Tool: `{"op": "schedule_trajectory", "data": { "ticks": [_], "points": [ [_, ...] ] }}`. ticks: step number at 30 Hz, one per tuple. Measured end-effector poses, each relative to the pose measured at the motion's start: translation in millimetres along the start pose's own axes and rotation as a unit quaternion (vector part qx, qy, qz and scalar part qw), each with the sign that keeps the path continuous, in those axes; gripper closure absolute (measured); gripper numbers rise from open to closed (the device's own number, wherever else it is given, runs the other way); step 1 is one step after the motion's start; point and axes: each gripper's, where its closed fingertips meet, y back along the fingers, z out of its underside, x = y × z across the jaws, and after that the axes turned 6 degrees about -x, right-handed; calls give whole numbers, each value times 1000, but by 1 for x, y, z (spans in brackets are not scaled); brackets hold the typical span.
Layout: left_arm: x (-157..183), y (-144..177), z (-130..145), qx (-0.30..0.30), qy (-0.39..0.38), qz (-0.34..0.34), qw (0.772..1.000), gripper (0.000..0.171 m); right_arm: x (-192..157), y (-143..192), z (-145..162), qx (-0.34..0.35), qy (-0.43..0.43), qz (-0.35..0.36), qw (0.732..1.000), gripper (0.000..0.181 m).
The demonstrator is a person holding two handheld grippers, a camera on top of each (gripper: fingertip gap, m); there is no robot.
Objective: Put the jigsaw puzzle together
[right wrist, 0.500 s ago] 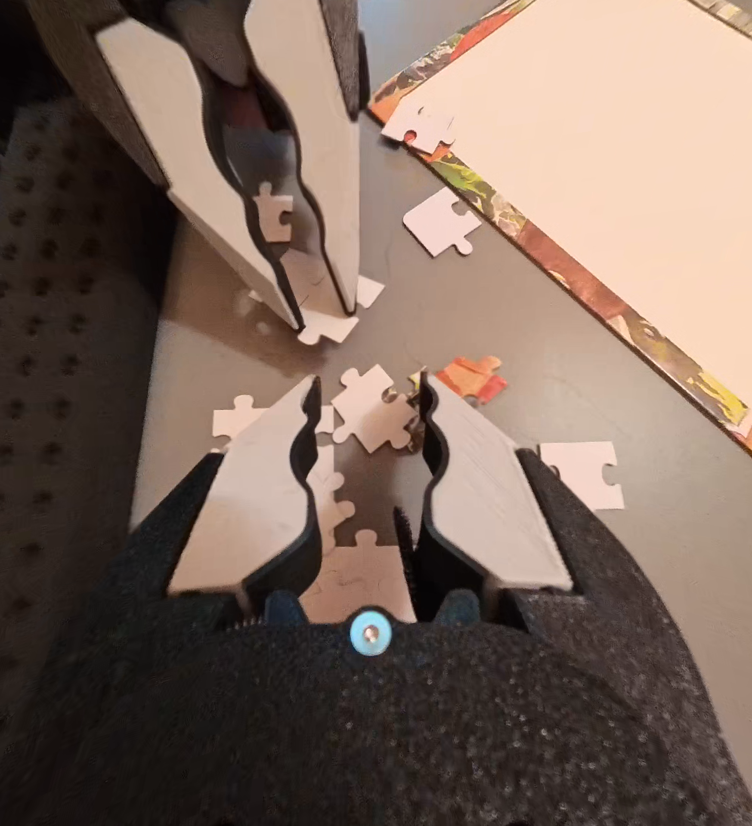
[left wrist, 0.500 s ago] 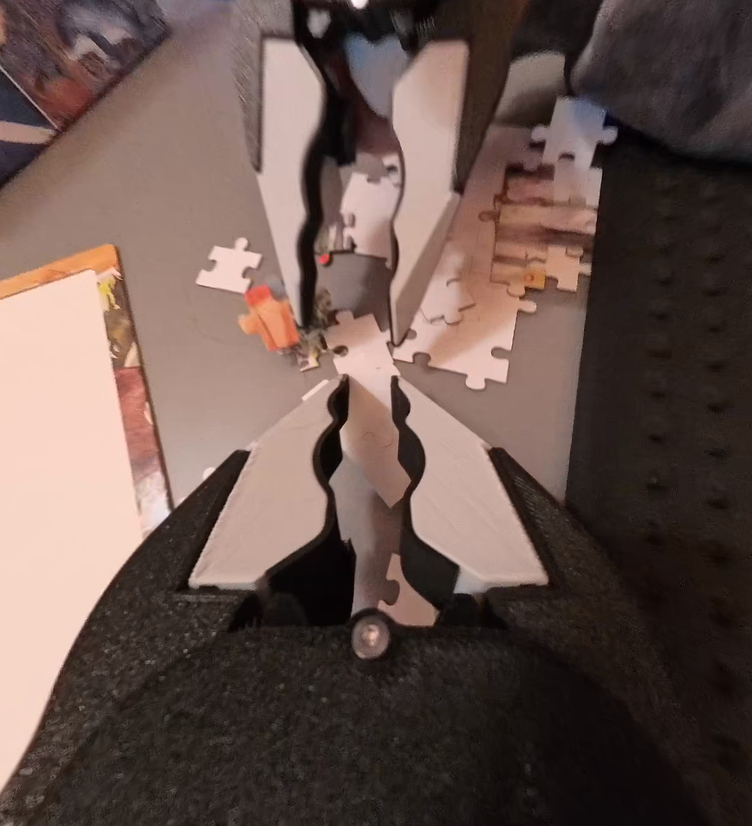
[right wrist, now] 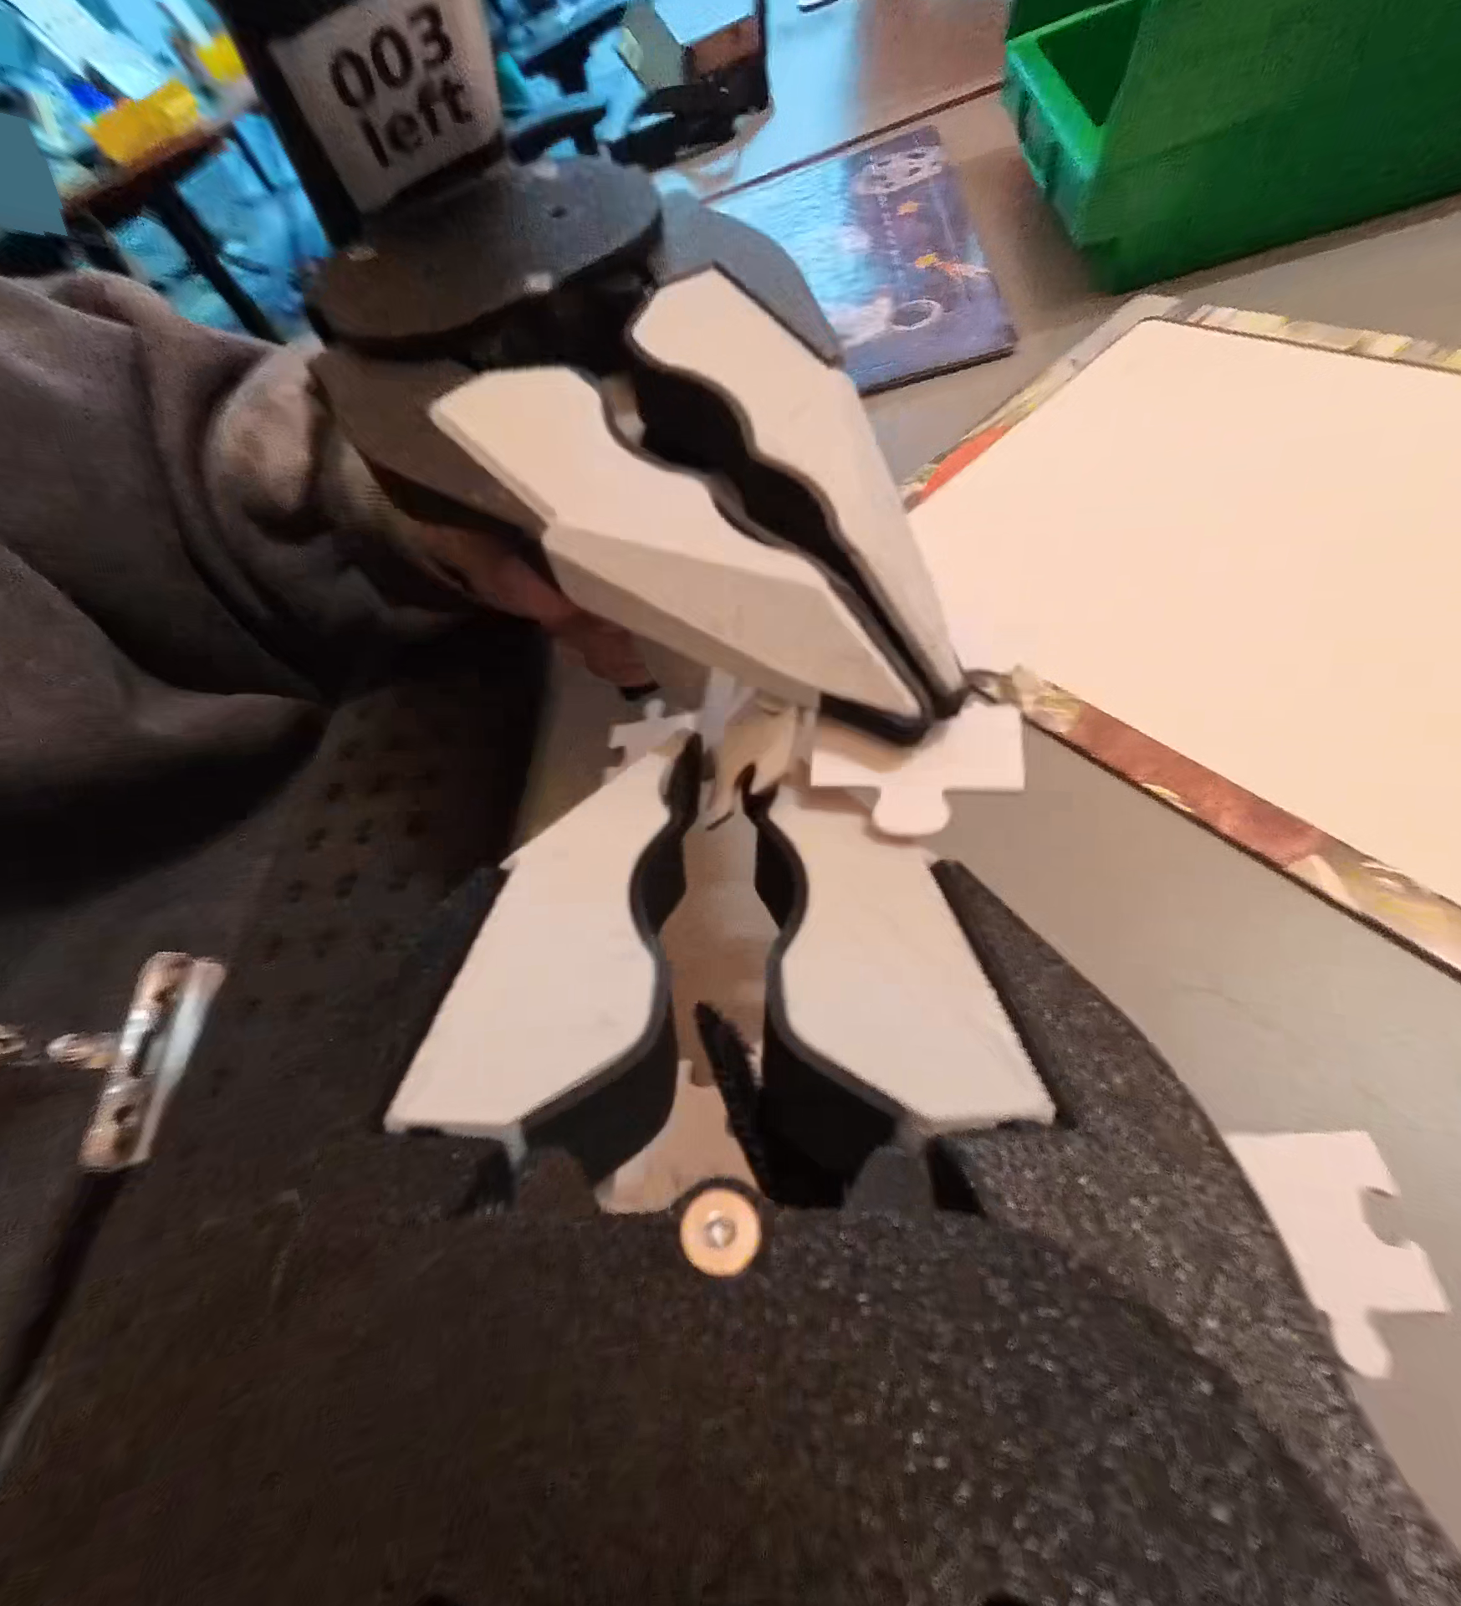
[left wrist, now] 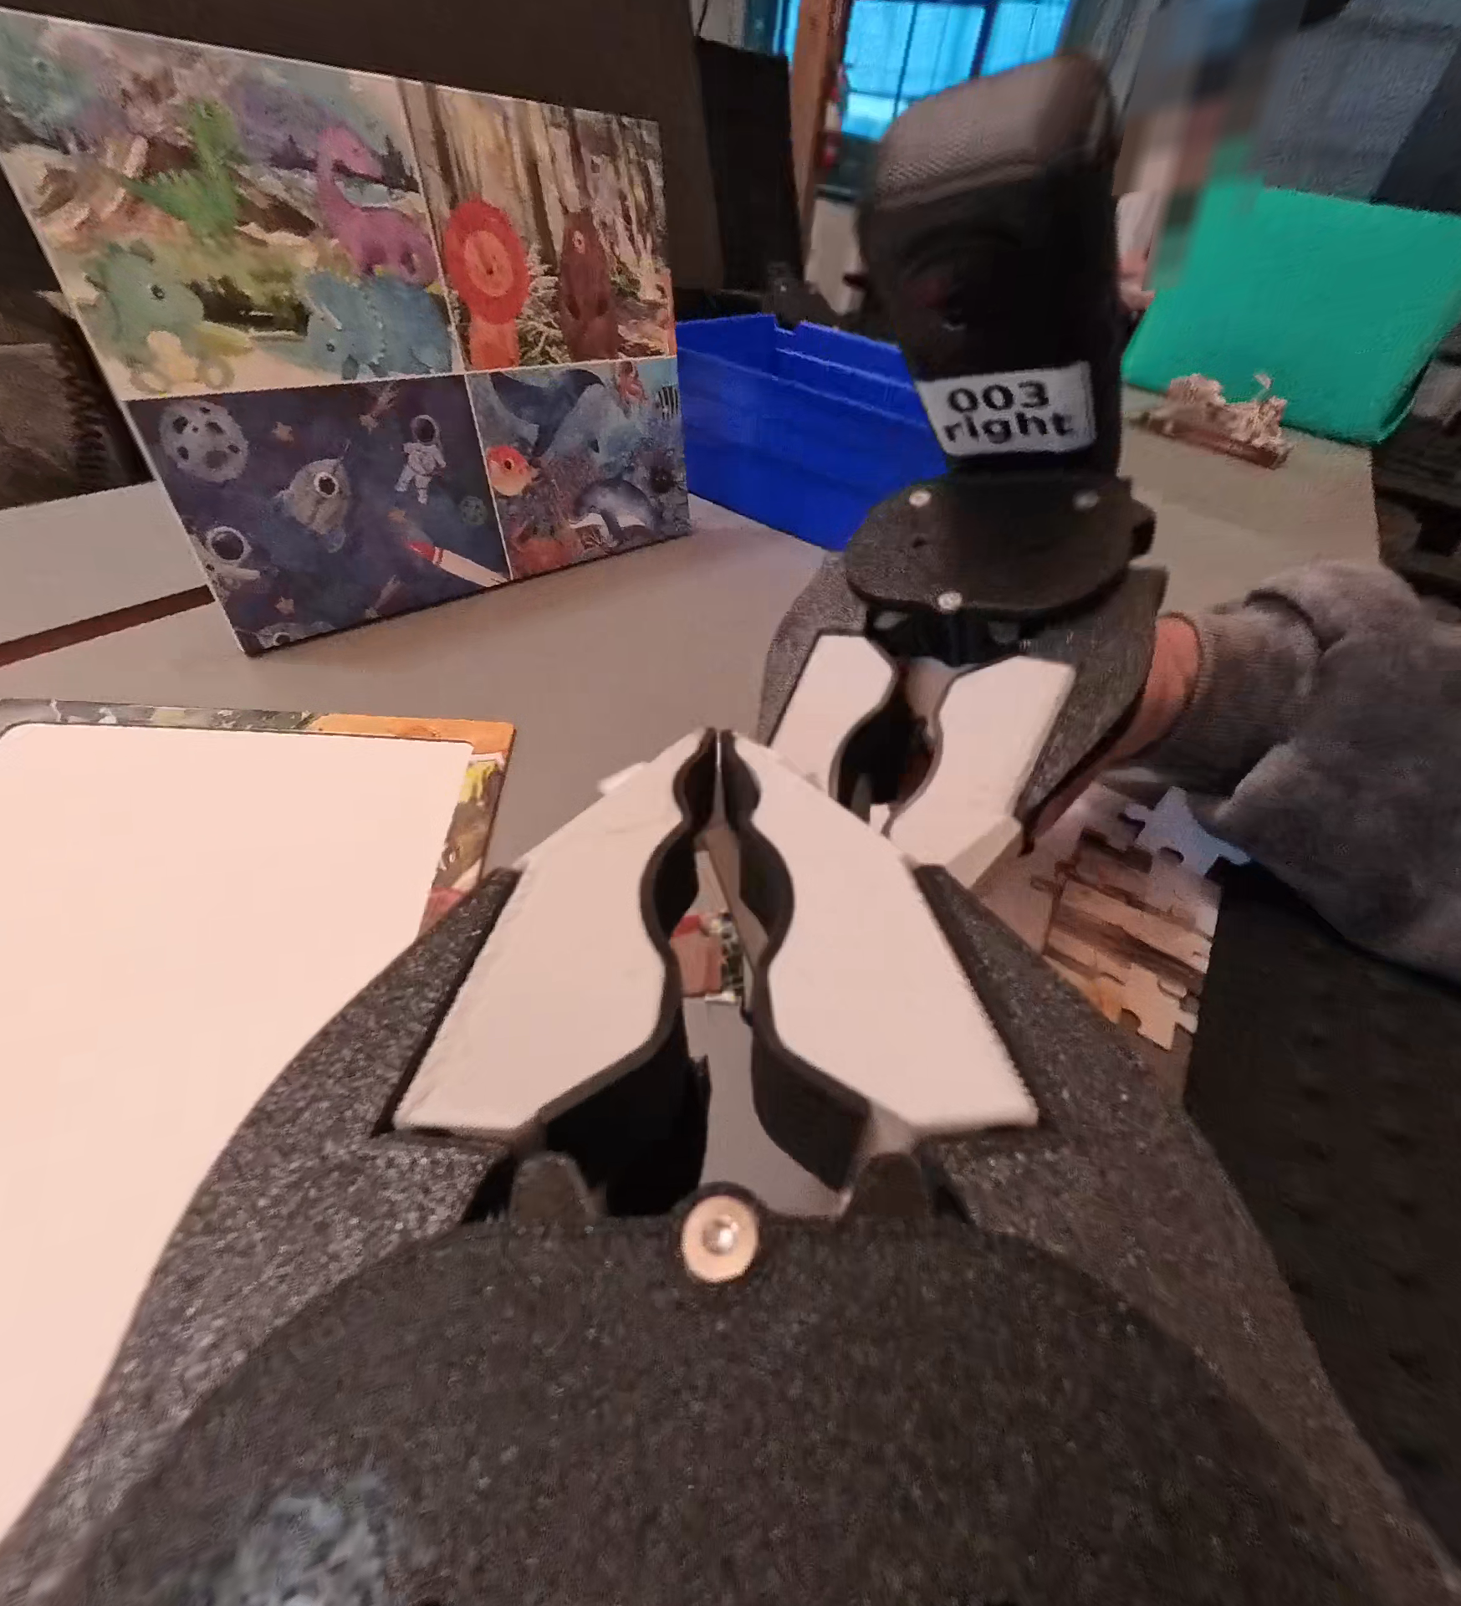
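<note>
A white-backed puzzle piece (right wrist: 926, 769) hangs clenched in the left hand-held gripper (right wrist: 939, 708), near the puzzle tray (right wrist: 1230, 556) on the bench (right wrist: 1187, 999). The right hand-held gripper (right wrist: 722, 773) appears released. Flip the piece picture-side up before seating it, I judge.

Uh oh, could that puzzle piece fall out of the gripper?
Maybe. The left gripper pinches the white puzzle piece only by one edge at the fingertips, so it might slip or twist. The piece shows its blank side, so it may need flipping before it fits the puzzle tray. The right gripper sits very close, among loose pieces, and could bump it.
</note>
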Motion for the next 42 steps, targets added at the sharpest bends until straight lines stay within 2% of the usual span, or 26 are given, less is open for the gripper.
{"op": "schedule_trajectory", "data": {
  "ticks": [1, 3, 7, 9, 12, 14, 15, 17, 19, 20, 22, 23, 24, 27, 29, 31, 33, 36, 37, 39, 41, 42],
  "points": [
    [-6, 2, -4, 11, 23, 1, 1000, 171, 11, 2, 4, -13, 20, 42, 999, 181],
    [-19, 8, -6, 23, 75, 9, 997, 171, 26, 9, 15, -49, 83, 119, 988, 181],
    [-46, 16, 11, -8, 134, 13, 991, 168, 46, 24, 38, -149, 222, 240, 933, 180],
    [-64, 24, 24, -38, 108, -21, 993, 164, 59, 38, 43, -184, 263, 296, 900, 180],
    [-90, 38, 61, -134, 4, -107, 985, 159, 70, 61, 35, -167, 238, 341, 894, 180],
    [-71, 38, 95, -215, -42, -64, 974, 133, 86, 77, 47, -190, 184, 358, 896, 178],
    [-60, 38, 109, -245, -45, -40, 968, 119, 93, 85, 51, -186, 157, 369, 897, 167],
    [-48, 35, 122, -277, -59, -29, 959, 120, 98, 94, 66, -187, 88, 341, 917, 142],
    [-37, 33, 122, -282, -60, -15, 957, 121, 100, 103, 88, -199, 3, 298, 933, 115],
    [-29, 30, 123, -284, -53, 1, 957, 118, 98, 105, 95, -197, -33, 269, 942, 110],
    [-4, 26, 122, -281, -43, 58, 957, 118, 89, 106, 98, -173, -71, 217, 958, 111],
    [8, 26, 118, -277, -41, 88, 956, 118, 89, 108, 97, -168, -73, 208, 961, 112],
    [9, 27, 113, -268, -43, 91, 958, 118, 94, 114, 97, -165, -70, 222, 958, 112],
    [-35, 41, 98, -254, -40, -15, 966, 118, 108, 131, 112, -185, -84, 261, 944, 111],
    [-79, 62, 98, -265, -47, -122, 955, 118, 117, 132, 123, -201, -91, 273, 937, 107],
    [-96, 76, 110, -287, -42, -151, 945, 118, 123, 116, 116, -179, -82, 260, 945, 109],
    [-94, 75, 121, -297, -21, -134, 945, 118, 114, 88, 101, -153, -57, 213, 963, 115],
    [-74, 65, 128, -310, -24, -94, 946, 119, 114, 63, 90, -161, -22, 198, 966, 122],
    [-63, 60, 128, -311, -35, -76, 947, 127, 112, 58, 87, -162, -19, 191, 968, 122],
    [-28, 50, 126, -310, -42, -5, 950, 135, 85, 46, 86, -168, -25, 120, 978, 119],
    [1, 39, 119, -295, -55, 44, 953, 135, 39, 43, 86, -178, -39, -1, 983, 138],
    [11, 34, 115, -287, -63, 59, 954, 134, 28, 46, 83, -169, -52, -23, 984, 136]
  ]
}}
